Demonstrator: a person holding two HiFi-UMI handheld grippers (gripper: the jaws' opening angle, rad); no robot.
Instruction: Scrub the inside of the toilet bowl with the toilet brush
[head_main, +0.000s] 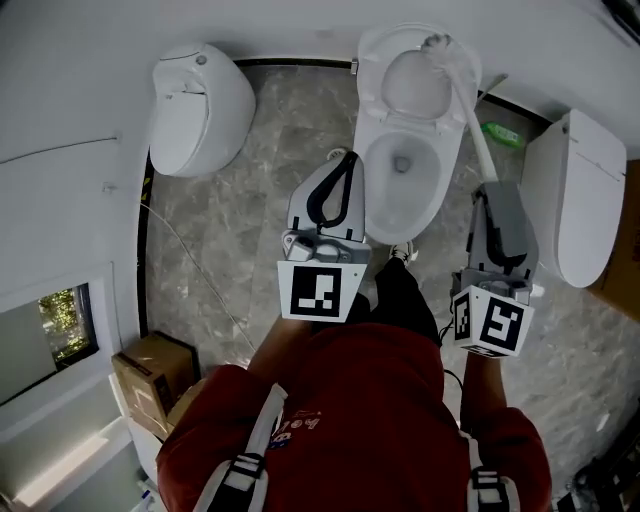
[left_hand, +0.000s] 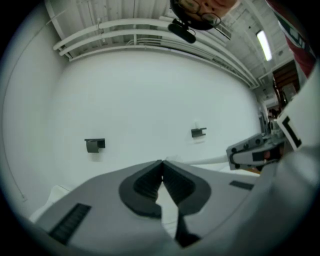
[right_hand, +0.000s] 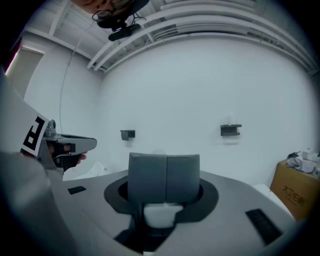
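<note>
My right tongs are clamped on the near end of the toilet brush; in the right gripper view the two grey pads stand pressed together with the white handle showing just beneath them. The handle slants away and to the left over the right rim of the toilet bowl, and the bristle head sits at the far edge of the toilet, well beyond the drain hole. My left tongs are closed on nothing, the ribbed tips meeting in a point, held just near and left of the bowl. Each of my tongs carries a marker cube with bold black-and-white squares and no words. A second white fixture stands to the far left, a third to the right, and a green item lies on the floor between the toilet and that third one. A cardboard box at the right bears dark printed characters too small to read. My red top has small print I cannot make out.
</note>
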